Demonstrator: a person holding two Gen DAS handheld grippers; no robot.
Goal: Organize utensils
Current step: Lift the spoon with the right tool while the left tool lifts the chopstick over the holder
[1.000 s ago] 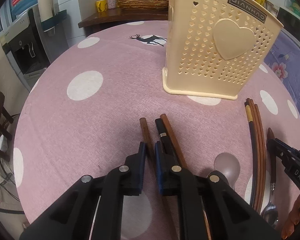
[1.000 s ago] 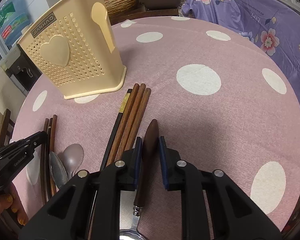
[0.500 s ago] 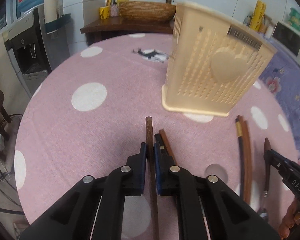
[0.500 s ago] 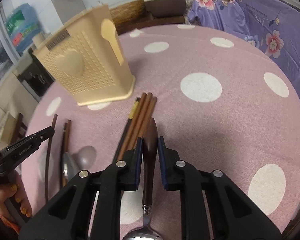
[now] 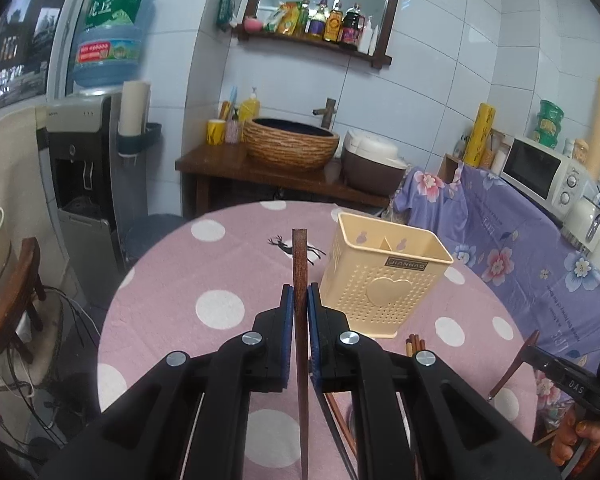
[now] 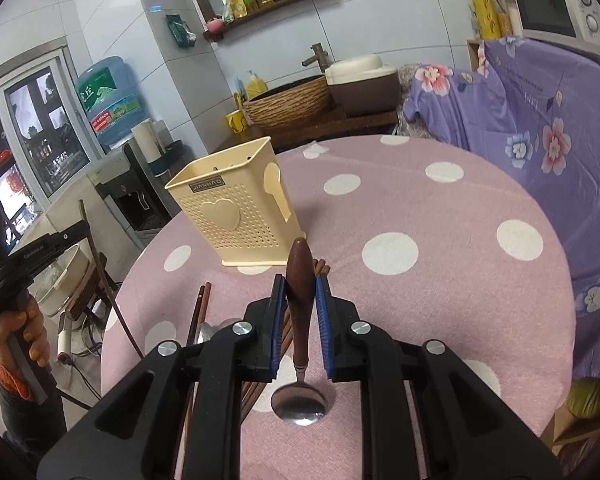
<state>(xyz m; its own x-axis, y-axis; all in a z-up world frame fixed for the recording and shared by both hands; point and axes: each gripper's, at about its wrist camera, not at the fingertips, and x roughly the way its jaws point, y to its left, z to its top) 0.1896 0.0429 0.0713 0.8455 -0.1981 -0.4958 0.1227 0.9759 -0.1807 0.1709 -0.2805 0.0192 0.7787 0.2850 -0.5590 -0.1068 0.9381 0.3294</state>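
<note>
My left tongs (image 5: 299,300) were clamped tight on one dark brown wooden chopstick (image 5: 300,264), its square end sticking out past the blue pads, above the pink round tabletop with white dots (image 5: 204,272). My right tongs (image 6: 300,300) were closed on the brown wooden handle of a steel spoon (image 6: 299,280), bowl hanging toward the camera, clear of the cloth.

Container: one cream perforated plastic utensil holder with a raised heart on its front (image 5: 382,280), upright near the middle of the tabletop. A divider split it into compartments; the parts of the interior that showed from the left wrist view held nothing, and the bottom was hidden.

Loose on the tabletop: a bundle of brown chopsticks (image 6: 322,268) just in front of the holder's base, partly behind my right tongs; two more chopsticks (image 6: 202,304) to its left; a second spoon (image 6: 205,334) beside those, its bowl only partly seen.

Beyond the tabletop: a woven basin (image 5: 292,146) on a wooden counter, contents not visible.
</note>
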